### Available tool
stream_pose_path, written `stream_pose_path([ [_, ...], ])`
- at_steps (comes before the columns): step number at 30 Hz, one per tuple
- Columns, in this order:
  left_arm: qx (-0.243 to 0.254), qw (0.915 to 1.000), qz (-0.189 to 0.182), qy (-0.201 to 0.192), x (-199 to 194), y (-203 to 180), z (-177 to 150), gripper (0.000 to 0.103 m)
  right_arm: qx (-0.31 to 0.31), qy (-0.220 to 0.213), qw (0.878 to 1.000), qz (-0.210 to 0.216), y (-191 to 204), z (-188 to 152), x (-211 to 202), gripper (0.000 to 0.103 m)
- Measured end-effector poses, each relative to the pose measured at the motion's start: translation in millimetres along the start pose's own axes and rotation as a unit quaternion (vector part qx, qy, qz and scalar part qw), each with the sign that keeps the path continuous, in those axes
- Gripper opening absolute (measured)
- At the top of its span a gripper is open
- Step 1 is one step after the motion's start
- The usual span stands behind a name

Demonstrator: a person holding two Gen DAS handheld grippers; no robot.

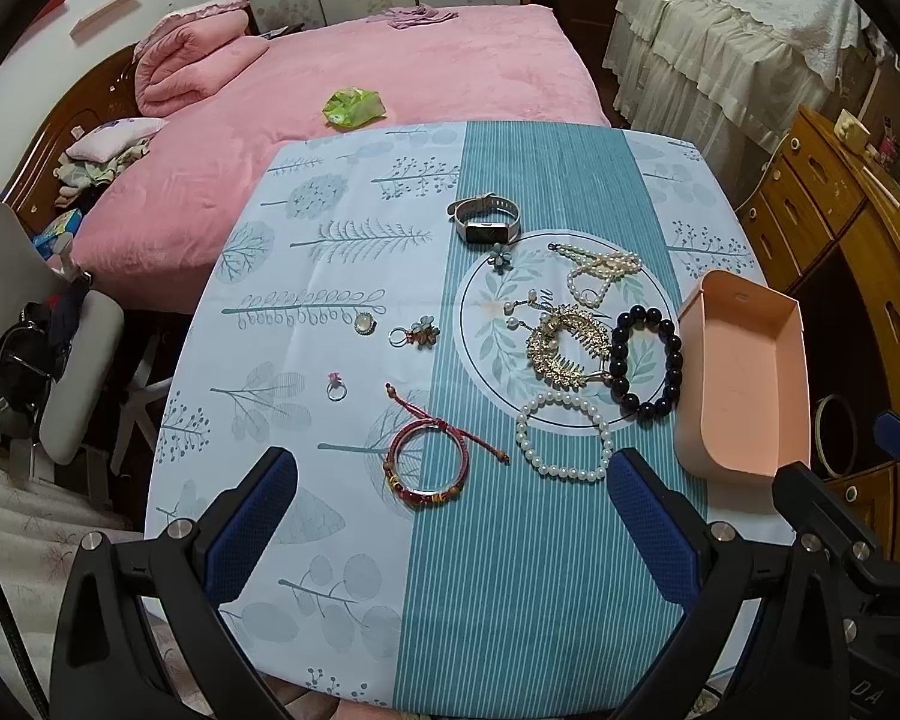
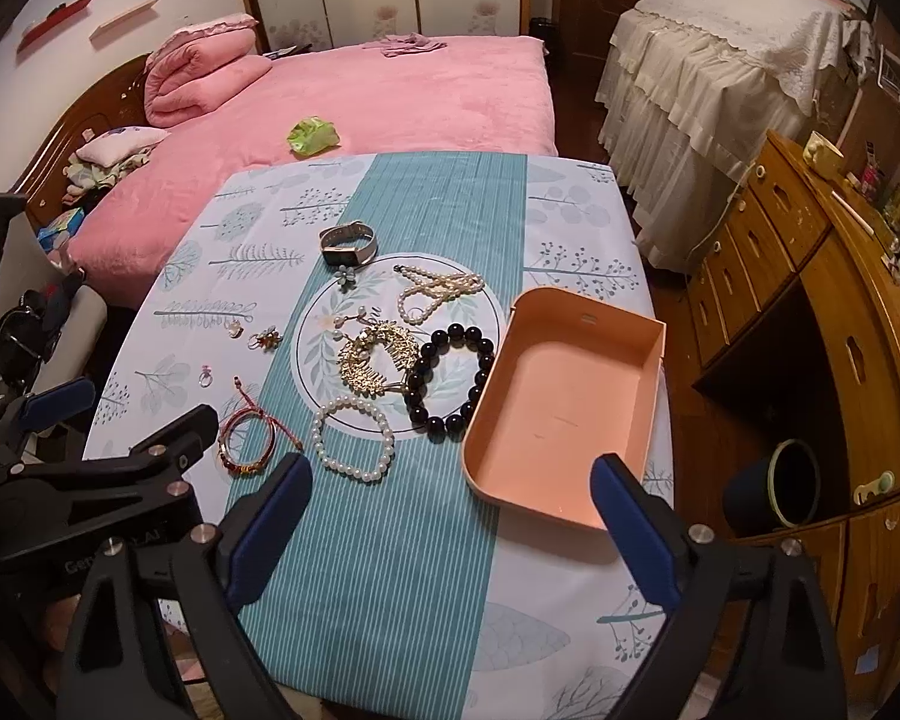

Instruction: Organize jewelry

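You had three bead bracelets [image 1: 567, 435], one red bangle [image 1: 427, 465], one pearl necklace [image 1: 603, 273], one gold comb [image 1: 564, 345], one watch [image 1: 485, 222], three rings [image 1: 336, 389], one pink tray [image 1: 744, 378].

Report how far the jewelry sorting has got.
Done: nothing; the pink plastic tray is empty. In hand: nothing; left gripper and right gripper hover with jaws open. Left: everything, including the black bead bracelet, white pearl bracelet, gold hair comb and red cord bangle.
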State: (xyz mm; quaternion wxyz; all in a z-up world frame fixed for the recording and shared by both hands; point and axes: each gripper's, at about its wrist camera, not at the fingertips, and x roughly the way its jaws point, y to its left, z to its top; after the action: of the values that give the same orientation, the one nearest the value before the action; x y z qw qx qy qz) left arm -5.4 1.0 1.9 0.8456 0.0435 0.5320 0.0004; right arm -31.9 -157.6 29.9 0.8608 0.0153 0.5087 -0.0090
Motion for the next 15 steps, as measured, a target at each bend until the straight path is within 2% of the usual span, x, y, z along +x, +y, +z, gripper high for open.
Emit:
stream_pose_path([
  [15, -0.005, 0.9999, 0.008, -0.008, -8.2, -6.1, -5.3, 0.102, 0.001, -0.005, 1.000, 0.010, -7.4, -3.9, -2.5, 0.094],
])
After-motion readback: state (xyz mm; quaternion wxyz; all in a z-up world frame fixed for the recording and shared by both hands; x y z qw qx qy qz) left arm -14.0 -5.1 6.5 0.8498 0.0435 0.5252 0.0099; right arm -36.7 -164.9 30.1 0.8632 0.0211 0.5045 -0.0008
